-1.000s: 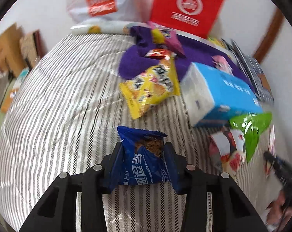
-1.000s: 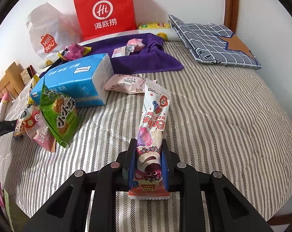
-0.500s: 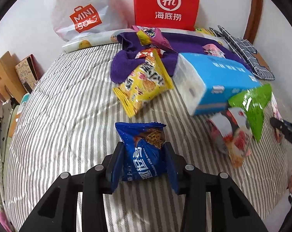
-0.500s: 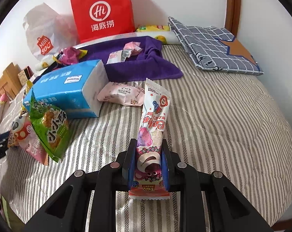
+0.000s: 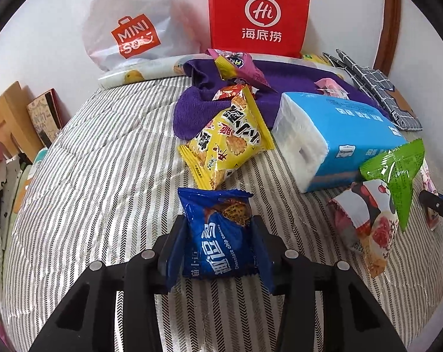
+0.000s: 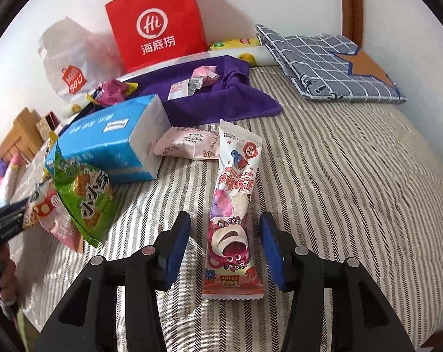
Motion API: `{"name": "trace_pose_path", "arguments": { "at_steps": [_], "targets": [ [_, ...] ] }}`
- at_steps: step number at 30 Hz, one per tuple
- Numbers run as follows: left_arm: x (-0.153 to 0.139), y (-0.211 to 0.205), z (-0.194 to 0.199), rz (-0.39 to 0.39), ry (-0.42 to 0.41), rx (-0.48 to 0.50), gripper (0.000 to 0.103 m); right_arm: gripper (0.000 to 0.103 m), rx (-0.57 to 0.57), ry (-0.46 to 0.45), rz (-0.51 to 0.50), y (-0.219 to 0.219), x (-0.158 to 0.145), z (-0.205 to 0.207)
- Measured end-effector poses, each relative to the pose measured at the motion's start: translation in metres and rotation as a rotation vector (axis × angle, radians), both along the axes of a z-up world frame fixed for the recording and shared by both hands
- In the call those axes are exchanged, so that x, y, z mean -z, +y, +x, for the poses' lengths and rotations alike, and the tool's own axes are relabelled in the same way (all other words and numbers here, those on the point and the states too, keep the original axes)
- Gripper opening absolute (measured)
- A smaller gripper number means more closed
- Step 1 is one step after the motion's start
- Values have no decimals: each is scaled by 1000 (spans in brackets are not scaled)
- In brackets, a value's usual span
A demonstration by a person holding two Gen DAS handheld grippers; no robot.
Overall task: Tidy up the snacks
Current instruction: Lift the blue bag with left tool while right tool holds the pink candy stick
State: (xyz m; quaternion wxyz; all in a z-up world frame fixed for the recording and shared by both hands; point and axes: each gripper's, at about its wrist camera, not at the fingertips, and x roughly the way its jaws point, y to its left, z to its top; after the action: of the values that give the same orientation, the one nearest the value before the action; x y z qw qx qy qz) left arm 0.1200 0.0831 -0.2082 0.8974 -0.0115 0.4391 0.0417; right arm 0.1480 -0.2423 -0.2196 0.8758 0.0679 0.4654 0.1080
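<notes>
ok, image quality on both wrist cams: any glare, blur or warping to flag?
Left wrist: sharp, no motion blur; glare streaks on the green snack bag and the blue cookie packet. Right wrist: also sharp, soft even light. Both: strong fisheye bend in the striped bedspread, dark vignette at the corners.

Red bag [image 5: 258, 14] reads "Hi" — white bag [image 5: 133, 23] "MINISO" — pink packet [image 6: 231, 205] "TOY STORY".

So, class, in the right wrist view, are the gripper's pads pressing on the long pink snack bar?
No: the right gripper is opening, and striped bedding shows between each pad and the pink snack bar.
</notes>
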Motion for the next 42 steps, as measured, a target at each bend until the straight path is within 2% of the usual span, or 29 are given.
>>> {"name": "trace_pose_path", "arguments": {
  "at_steps": [4, 9, 11, 16, 23, 27, 34, 42],
  "targets": [
    [0, -1, 1, 8, 4, 8, 44, 49, 31, 4, 4, 0, 1, 5],
    [0, 0, 1, -2, 2, 7, 44, 32, 56, 6, -26, -2, 3, 8],
    [0, 1, 1, -1, 2, 7, 44, 30, 61, 8, -11, -7, 3, 8],
    [0, -2, 1, 16, -1, 10, 43, 29, 68, 16, 51, -16, 4, 8],
    [-1, 1, -1, -3, 3, 18, 41, 21, 84, 9, 46, -19, 3, 4],
    [-4, 3, -7, -15, 8, 24, 40, 20, 85, 19, 47, -20, -1, 1],
    [-12, 7, -25, -90, 21, 26, 40, 20, 79, 1, 34, -19, -15, -11],
    [-34, 2, -38, -99, -16, 29, 40, 20, 51, -54, 3, -10, -41, -27]
  ]
}}
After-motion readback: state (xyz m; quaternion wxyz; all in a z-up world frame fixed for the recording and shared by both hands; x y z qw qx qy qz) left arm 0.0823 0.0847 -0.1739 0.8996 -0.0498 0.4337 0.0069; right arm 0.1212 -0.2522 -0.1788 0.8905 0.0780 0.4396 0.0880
